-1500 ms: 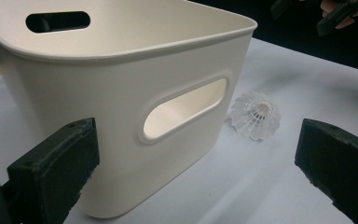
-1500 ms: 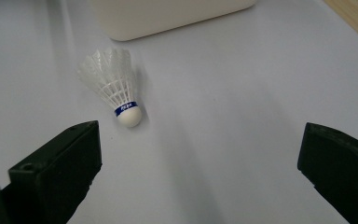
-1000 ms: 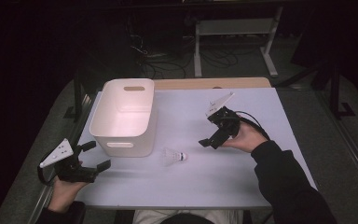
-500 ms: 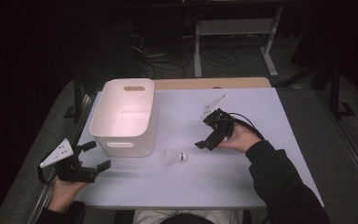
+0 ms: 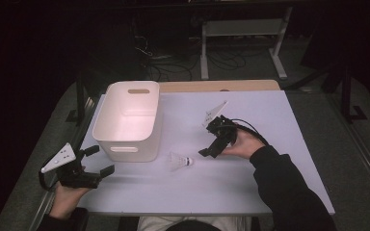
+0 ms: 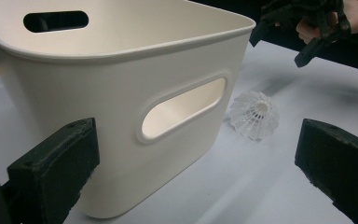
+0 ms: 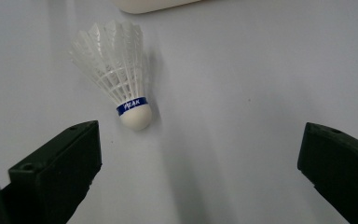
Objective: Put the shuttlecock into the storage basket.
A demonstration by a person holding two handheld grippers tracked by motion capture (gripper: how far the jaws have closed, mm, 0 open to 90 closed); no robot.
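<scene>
White shuttlecock (image 7: 116,74) lies on its side on the pale surface (image 5: 270,125), cork end with blue band toward the right gripper (image 5: 211,147), just ahead of its left jaw; jaws wide apart, nothing between them. Left gripper (image 5: 99,163) held low at the near left edge, jaws apart and empty, the white handled bin (image 6: 121,93) close ahead of them, shuttlecock beyond toward the right jaw.
</scene>
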